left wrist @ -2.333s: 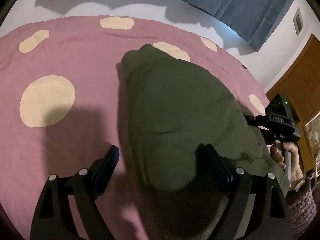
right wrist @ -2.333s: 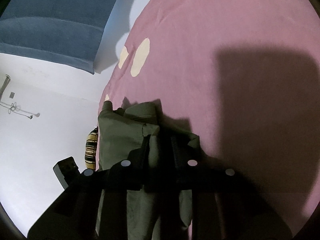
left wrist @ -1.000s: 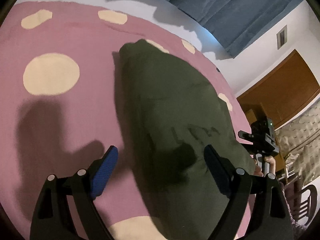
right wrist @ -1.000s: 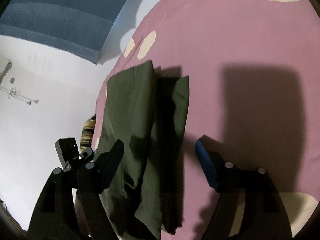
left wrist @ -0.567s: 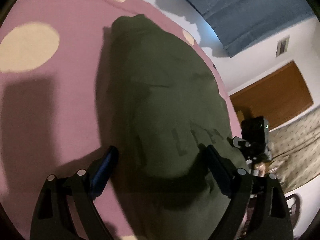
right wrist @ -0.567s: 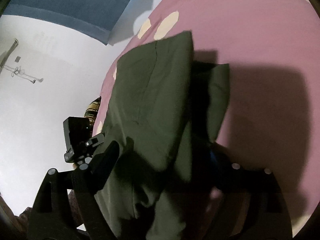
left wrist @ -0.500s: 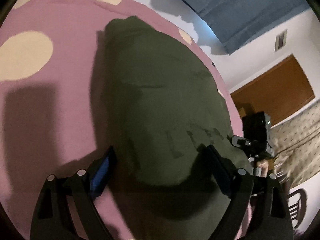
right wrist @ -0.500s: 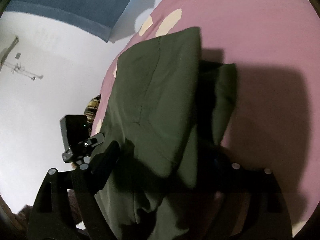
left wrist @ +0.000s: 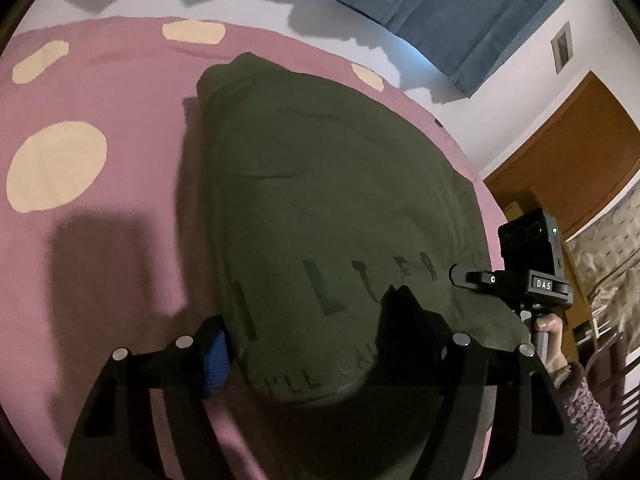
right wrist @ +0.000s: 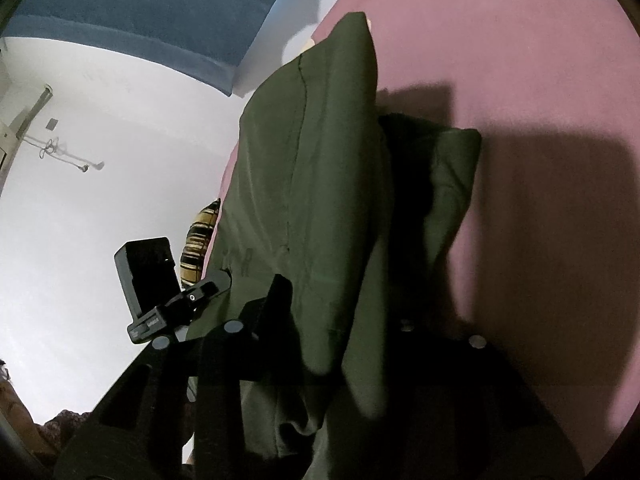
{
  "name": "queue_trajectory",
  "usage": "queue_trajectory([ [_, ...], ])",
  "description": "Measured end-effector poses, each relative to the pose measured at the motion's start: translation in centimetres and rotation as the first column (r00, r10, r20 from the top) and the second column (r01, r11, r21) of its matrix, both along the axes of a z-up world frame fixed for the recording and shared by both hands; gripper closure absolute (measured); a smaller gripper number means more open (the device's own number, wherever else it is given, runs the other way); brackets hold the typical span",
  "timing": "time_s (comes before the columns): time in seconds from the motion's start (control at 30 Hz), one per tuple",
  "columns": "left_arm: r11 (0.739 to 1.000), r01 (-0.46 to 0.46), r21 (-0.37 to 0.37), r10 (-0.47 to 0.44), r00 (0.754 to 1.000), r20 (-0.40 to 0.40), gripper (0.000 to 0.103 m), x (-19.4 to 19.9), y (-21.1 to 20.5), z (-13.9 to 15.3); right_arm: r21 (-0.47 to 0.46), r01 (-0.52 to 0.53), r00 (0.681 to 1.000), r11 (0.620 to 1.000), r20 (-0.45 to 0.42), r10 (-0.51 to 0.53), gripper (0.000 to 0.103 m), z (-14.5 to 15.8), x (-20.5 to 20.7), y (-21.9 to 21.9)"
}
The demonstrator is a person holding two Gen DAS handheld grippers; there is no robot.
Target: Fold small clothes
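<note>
A dark olive green garment (left wrist: pixel 328 216) with dark lettering lies on a pink bedspread (left wrist: pixel 100 240) with cream dots. My left gripper (left wrist: pixel 304 344) is wide open, its fingers straddling the garment's near edge, which lies between the jaws. The other gripper shows at the right edge of the left wrist view (left wrist: pixel 528 276), at the garment's far corner. In the right wrist view the garment (right wrist: pixel 320 200) drapes over and between my right gripper's (right wrist: pixel 340 320) fingers, with a folded flap (right wrist: pixel 448 184) to the right. The right fingers stand apart with cloth between them.
Blue curtains (left wrist: pixel 440 12) and a white wall lie behind the bed. A brown wooden door (left wrist: pixel 568 160) and a chair stand to the right. A striped cushion (right wrist: pixel 198 244) sits at the bed's far edge.
Both grippers were open above the flat garment. They have since moved down to its near edge, and the cloth now lies between the fingers of each. The right jaws have narrowed.
</note>
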State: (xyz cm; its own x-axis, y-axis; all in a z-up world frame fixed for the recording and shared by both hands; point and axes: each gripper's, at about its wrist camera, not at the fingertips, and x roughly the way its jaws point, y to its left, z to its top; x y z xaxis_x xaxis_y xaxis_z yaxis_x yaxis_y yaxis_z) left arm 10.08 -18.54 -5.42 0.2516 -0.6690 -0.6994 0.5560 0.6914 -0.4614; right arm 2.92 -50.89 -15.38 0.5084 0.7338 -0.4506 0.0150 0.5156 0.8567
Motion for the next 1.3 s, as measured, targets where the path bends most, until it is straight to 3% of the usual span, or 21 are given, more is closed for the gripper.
queue_trajectory([
  [0.47, 1.0, -0.008, 0.027, 0.007, 1.0, 0.028, 0.034, -0.3, 1.9, 1.3, -0.035, 0.009, 1.0, 0.999, 0.027, -0.008, 0.075, 0.9, -1.4, 1.0],
  [0.87, 0.99, -0.137, 0.023, 0.137, 0.99, 0.029, 0.035, 2.0, 10.4, 2.0, 0.011, -0.085, 0.996, 0.996, 0.038, 0.085, 0.075, 0.0, 2.9, 7.2],
  [1.07, 0.988, -0.153, -0.02, 0.152, 0.988, -0.039, 0.034, 3.5, 12.7, -0.2, 0.036, -0.082, 0.997, 0.996, 0.012, 0.082, 0.075, -1.4, 3.7, 7.9],
  [1.2, 0.988, -0.147, -0.042, 0.146, 0.989, -0.026, 0.03, 3.0, 13.2, 0.0, 0.075, -0.074, 0.997, 0.994, -0.029, 0.076, 0.065, -2.1, 3.0, 7.0],
  [1.3, 0.984, -0.164, -0.062, 0.162, 0.986, -0.043, 0.027, 2.4, 14.2, 0.4, 0.062, -0.074, 0.996, 0.995, -0.05, 0.077, 0.046, -1.9, 2.1, 6.5],
])
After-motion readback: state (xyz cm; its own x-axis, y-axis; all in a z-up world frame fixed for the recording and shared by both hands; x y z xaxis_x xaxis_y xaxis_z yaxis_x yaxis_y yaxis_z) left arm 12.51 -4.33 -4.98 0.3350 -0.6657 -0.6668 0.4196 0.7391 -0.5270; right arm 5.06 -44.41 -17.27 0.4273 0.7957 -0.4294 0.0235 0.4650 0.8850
